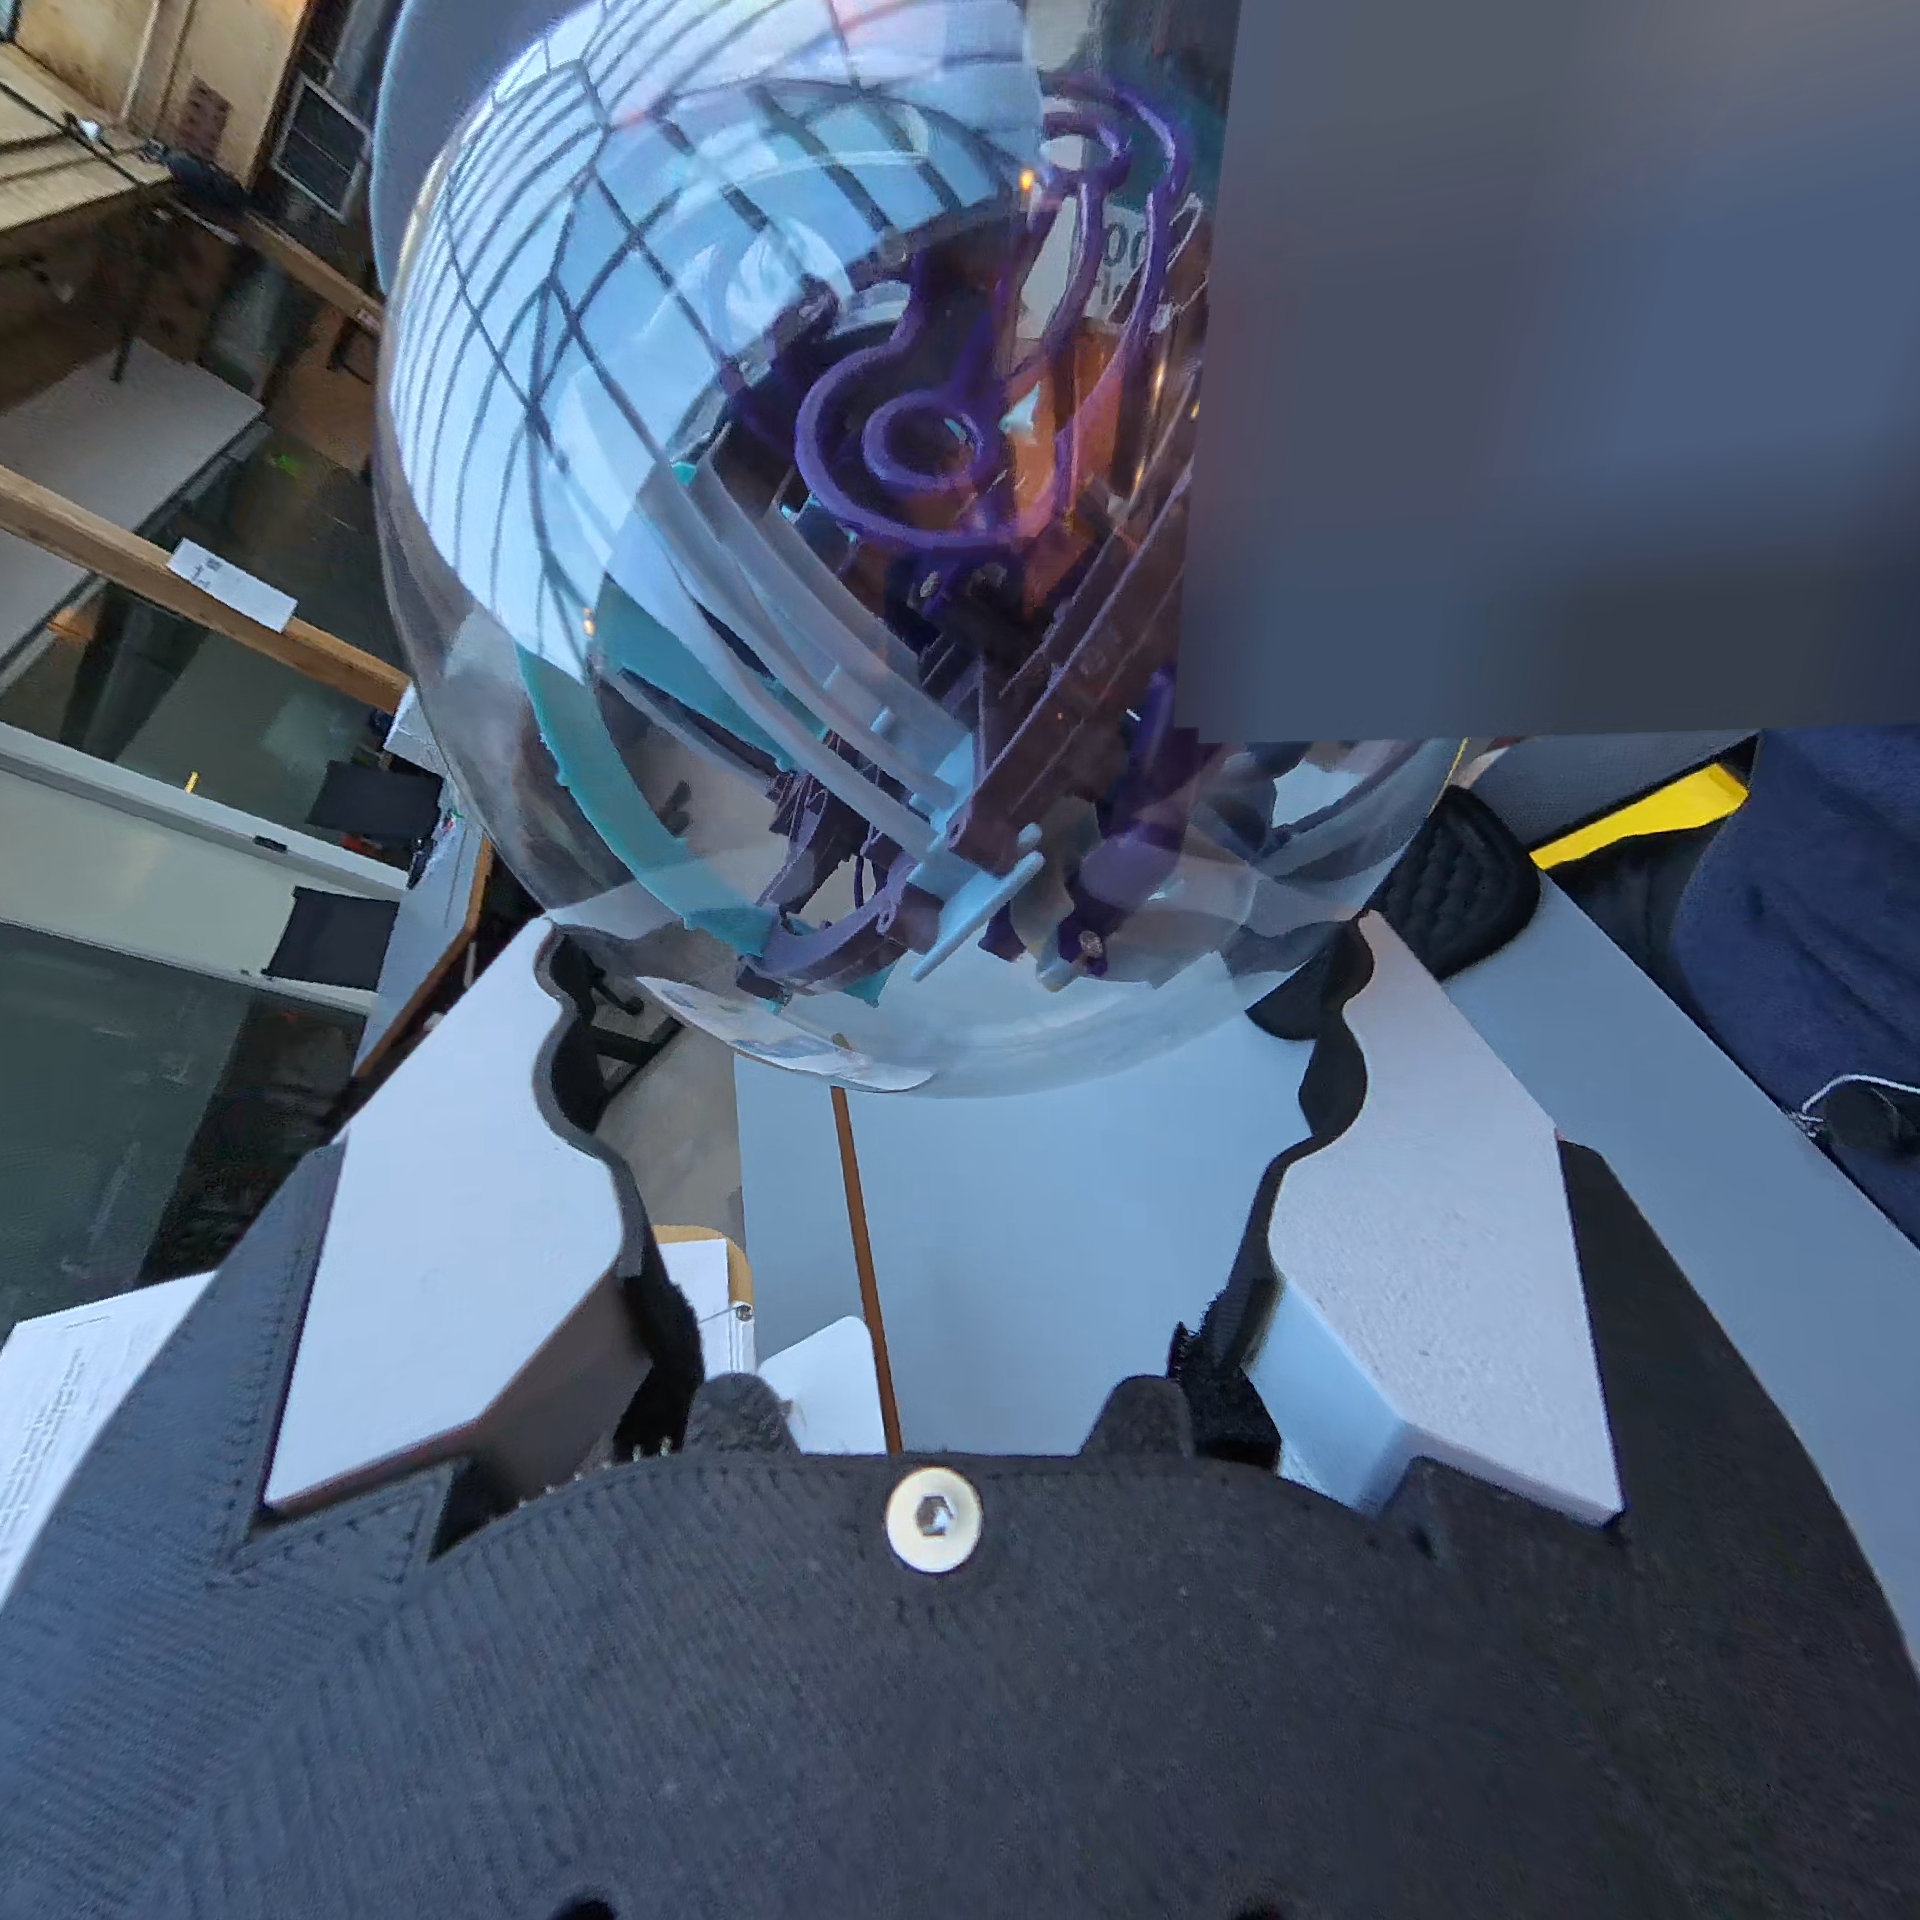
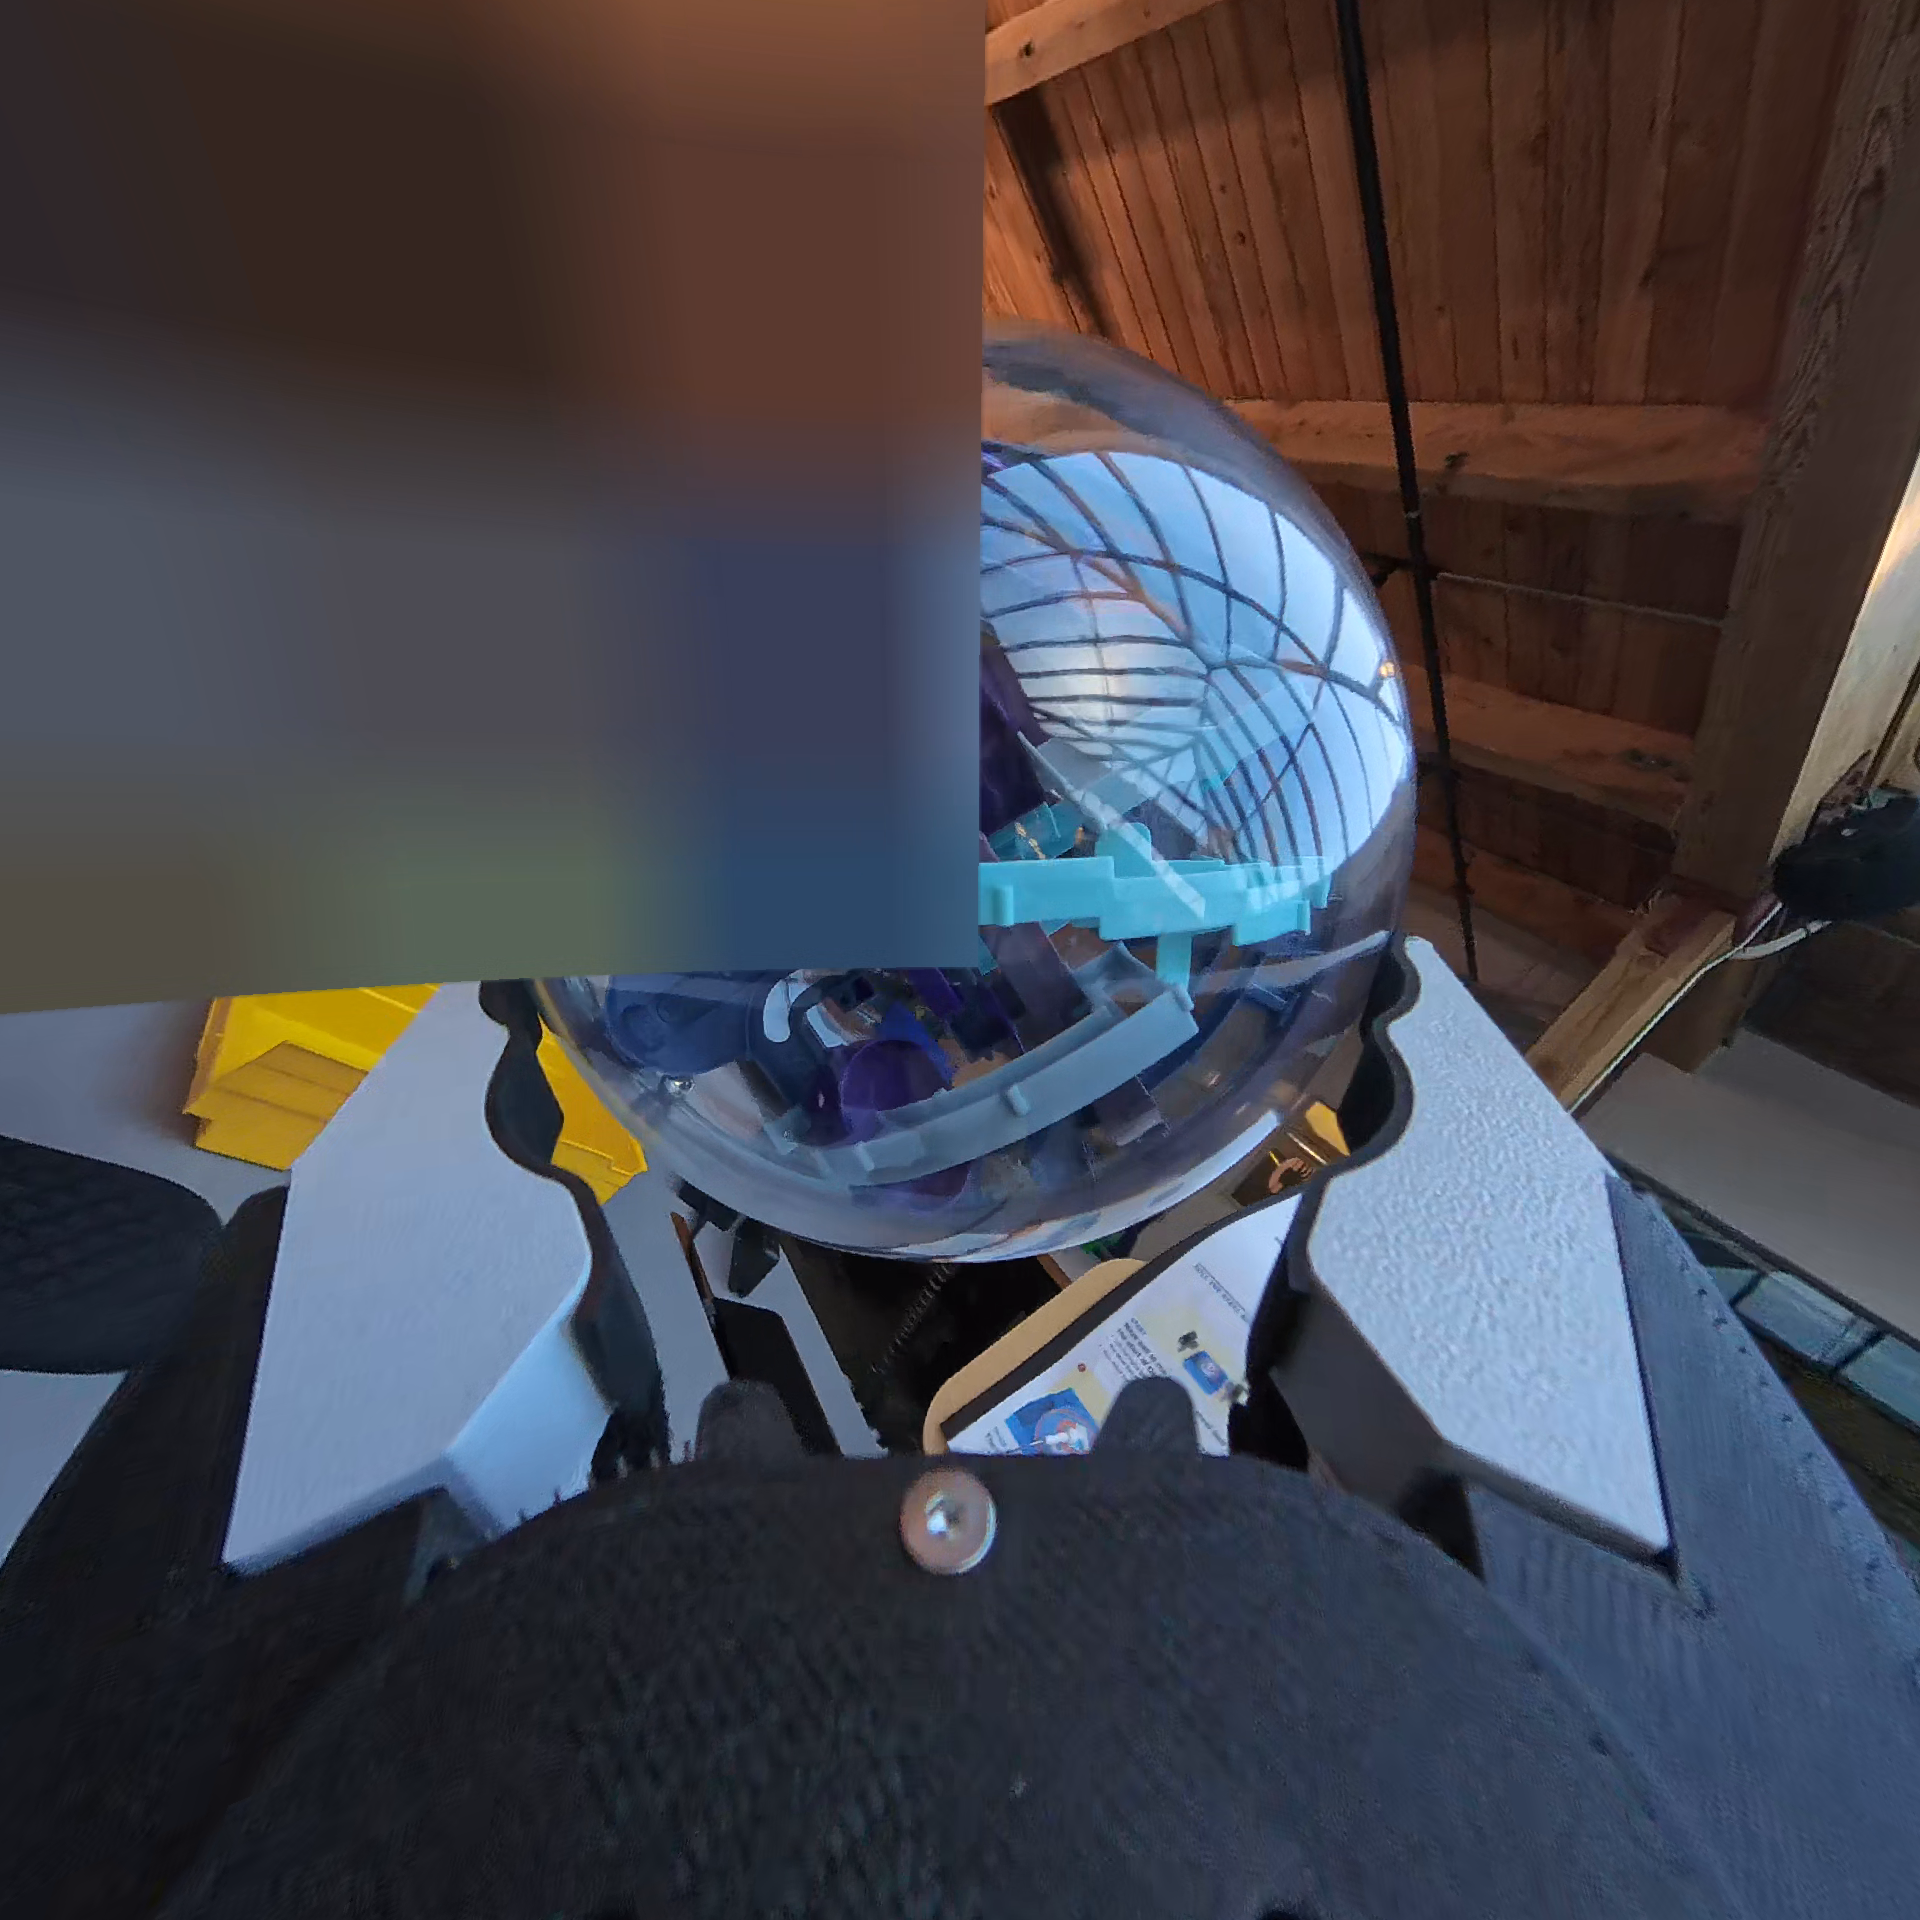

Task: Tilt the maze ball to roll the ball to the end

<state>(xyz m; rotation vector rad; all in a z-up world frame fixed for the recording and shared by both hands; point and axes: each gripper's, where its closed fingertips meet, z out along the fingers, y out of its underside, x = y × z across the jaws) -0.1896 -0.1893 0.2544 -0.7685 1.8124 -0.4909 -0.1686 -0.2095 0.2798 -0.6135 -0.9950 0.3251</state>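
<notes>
The maze ball is a clear sphere with purple, grey and teal tracks inside. It is held up in the air between both grippers. My left gripper has its two white fingers pressed on the sphere's lower sides. In the right wrist view the maze ball sits between the fingers of my right gripper, which touch its lower left and right. Window reflections cover the upper shell. A blurred patch hides part of the sphere in each view. I cannot pick out the small ball inside.
A white table lies below, with a printed sheet on a board. Yellow bins stand at the left. A wooden plank ceiling and beams are above. Wooden beams and a glass wall are at the left.
</notes>
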